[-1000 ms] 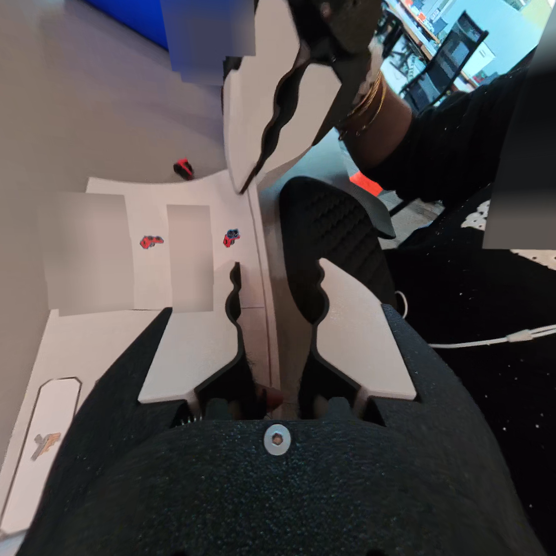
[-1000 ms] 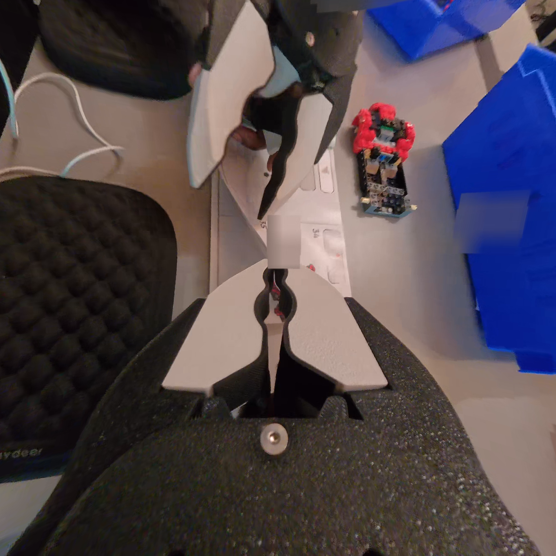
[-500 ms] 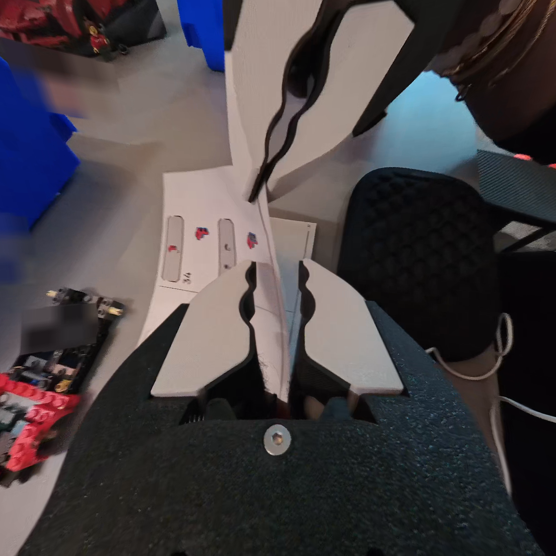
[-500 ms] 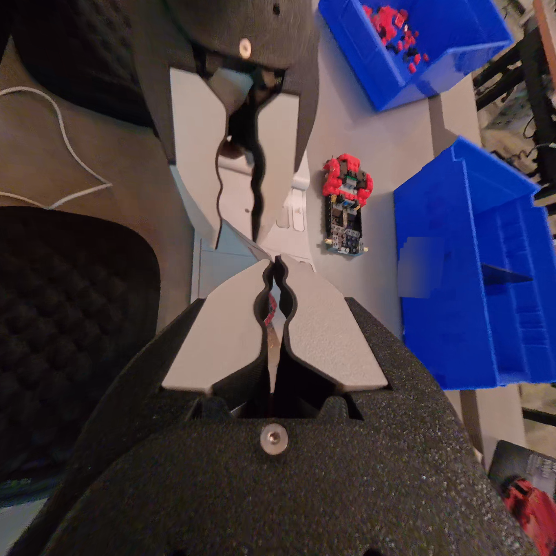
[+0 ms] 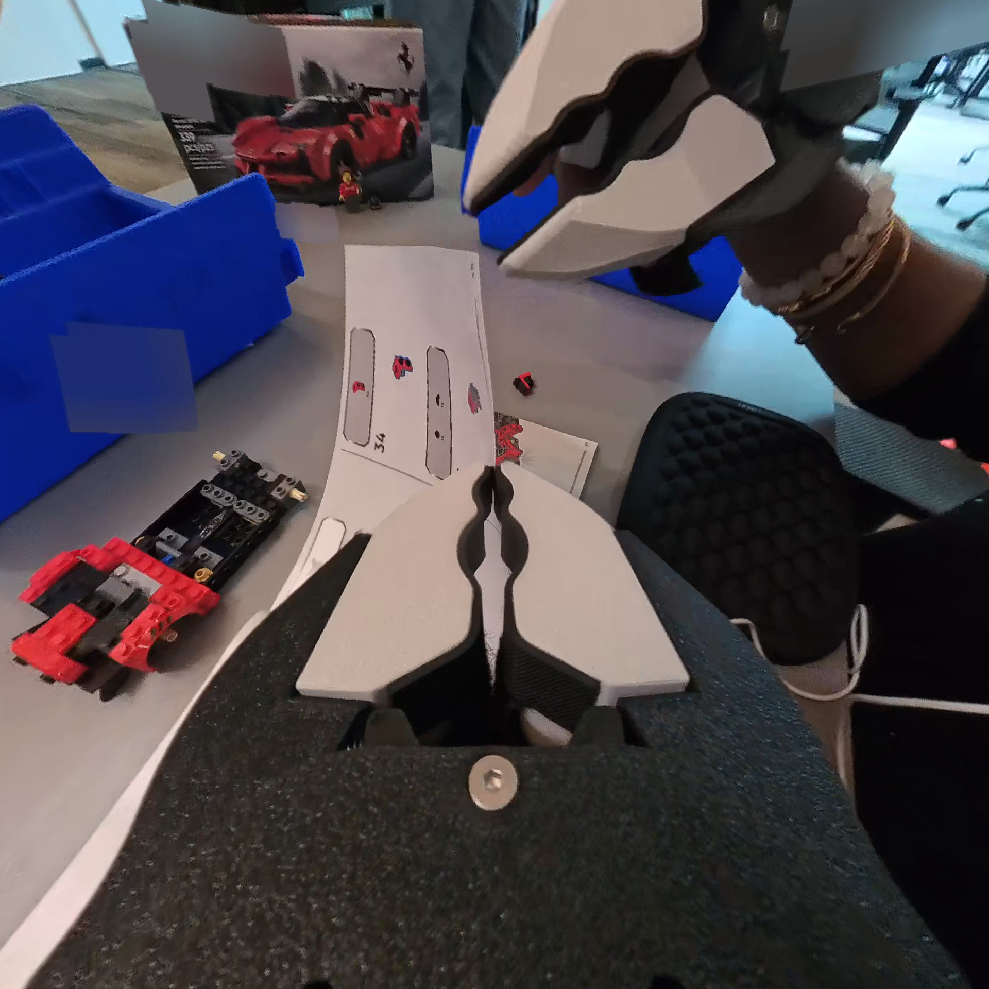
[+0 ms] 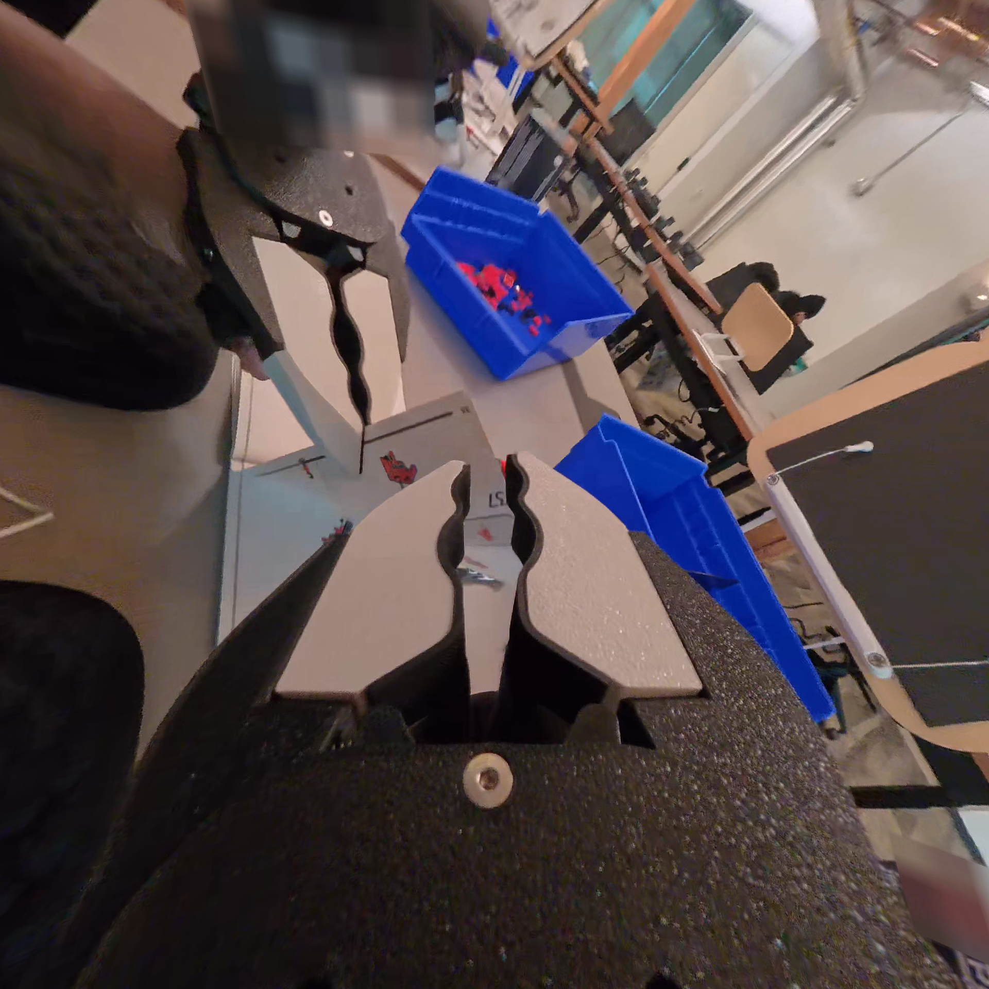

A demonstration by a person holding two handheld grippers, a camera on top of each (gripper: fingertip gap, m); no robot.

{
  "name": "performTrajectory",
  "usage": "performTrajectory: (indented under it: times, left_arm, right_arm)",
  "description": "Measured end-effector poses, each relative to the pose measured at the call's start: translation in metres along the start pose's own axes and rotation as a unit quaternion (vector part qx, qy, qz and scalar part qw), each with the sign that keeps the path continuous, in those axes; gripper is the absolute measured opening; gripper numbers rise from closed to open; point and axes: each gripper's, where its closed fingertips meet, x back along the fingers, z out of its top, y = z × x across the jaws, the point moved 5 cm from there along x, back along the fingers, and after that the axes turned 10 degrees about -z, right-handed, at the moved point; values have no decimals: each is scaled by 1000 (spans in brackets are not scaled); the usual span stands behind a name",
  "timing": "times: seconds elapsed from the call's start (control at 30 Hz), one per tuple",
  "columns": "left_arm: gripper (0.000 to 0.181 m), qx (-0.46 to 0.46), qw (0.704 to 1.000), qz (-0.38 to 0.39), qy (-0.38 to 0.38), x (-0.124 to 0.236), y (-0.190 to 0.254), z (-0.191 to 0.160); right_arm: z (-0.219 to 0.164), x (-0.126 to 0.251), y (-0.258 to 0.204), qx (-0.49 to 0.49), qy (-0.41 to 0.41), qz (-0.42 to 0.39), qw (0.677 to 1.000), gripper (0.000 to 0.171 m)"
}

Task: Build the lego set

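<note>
1. Bins first: a blue bin [image 6: 514, 299] at the far edge of the surface [image 5: 257, 385] holds a heap of small red and dark bricks [image 6: 503, 294]; a larger blue bin [image 5: 123, 278] sits on my left, its contents out of sight from here.
2. Half-built car [image 5: 134, 567] lies flat on the surface to my left, just beside the instruction booklet [image 5: 412, 342]. Its long axis runs diagonally, red end toward me, black chassis end pointing away toward the booklet.
3. My left gripper [image 5: 492, 473] has its jaws pressed together on a page of the booklet, which curls up from the surface.
4. My right gripper [image 6: 487, 465] hovers above the booklet with jaws slightly parted, nothing between them.
5. One small red-and-black brick [image 5: 523, 383] lies alone just right of the booklet.
6. The set's box [image 5: 332, 107] stands upright at the back.
</note>
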Motion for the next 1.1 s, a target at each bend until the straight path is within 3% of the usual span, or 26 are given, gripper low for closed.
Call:
performTrajectory:
  times: [0.33,0.4,0.5,0.67,0.9,1.1]
  left_arm:
    - [0,58,995,-28,73,15,-2,1]
    - [0,17,998,-4,60,15,0,1]
    - [0,-124,989,82,-15,6,10,0]
    - [0,-356,906,190,-127,-24,28,1]
    - [0,-412,872,197,-174,-42,29,-6]
    - [0,-402,877,206,-166,-36,27,-4]
  right_arm:
    - [-11,-3,-17,-122,0,13,992,13]
    - [-17,-4,-23,-138,-14,21,990,15]
    - [-36,-4,-34,-150,-64,35,986,14]
    - [-55,8,-59,-150,-63,90,982,14]
    - [-57,16,-59,-161,-38,95,982,13]
    - [-58,11,-62,-149,-48,111,981,13]
